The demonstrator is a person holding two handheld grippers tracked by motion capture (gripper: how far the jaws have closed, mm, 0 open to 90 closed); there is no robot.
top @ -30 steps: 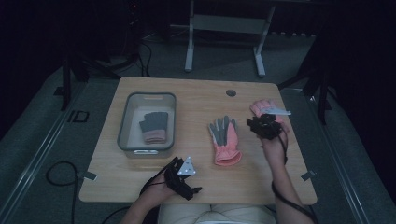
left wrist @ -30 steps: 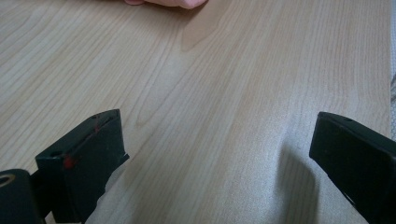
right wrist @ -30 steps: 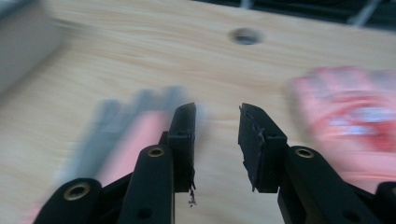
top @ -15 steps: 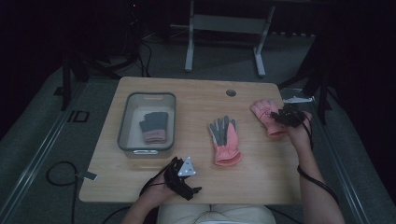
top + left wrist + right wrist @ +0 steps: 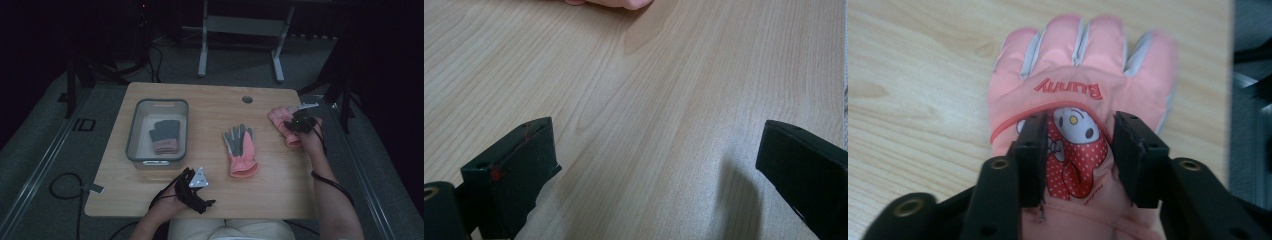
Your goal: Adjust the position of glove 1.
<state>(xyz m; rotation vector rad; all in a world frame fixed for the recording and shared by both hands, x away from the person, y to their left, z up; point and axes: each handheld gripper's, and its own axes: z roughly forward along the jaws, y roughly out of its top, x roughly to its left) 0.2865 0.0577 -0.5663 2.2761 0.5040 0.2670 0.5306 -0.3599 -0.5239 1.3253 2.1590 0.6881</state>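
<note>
Jaws of right gripper (image 5: 1077, 150) pinching the pink glove (image 5: 1080, 100) at far right of desk (image 5: 210, 105); left gripper (image 5: 656, 175) released, spread wide over bare wood.

Bin (image 5: 135, 150) at table (image 5: 210, 100) left – glove (image 5: 164, 136) inside, second glove (image 5: 241, 150) centre, third glove (image 5: 280, 116) right edge.

A pink padded glove (image 5: 1080, 100) with grey finger seams, a red "Bunny" label and a cartoon rabbit in a red dotted patch lay flat, back up, near the wooden table's (image 5: 210, 102) right edge, fingers towards the far edge.
</note>
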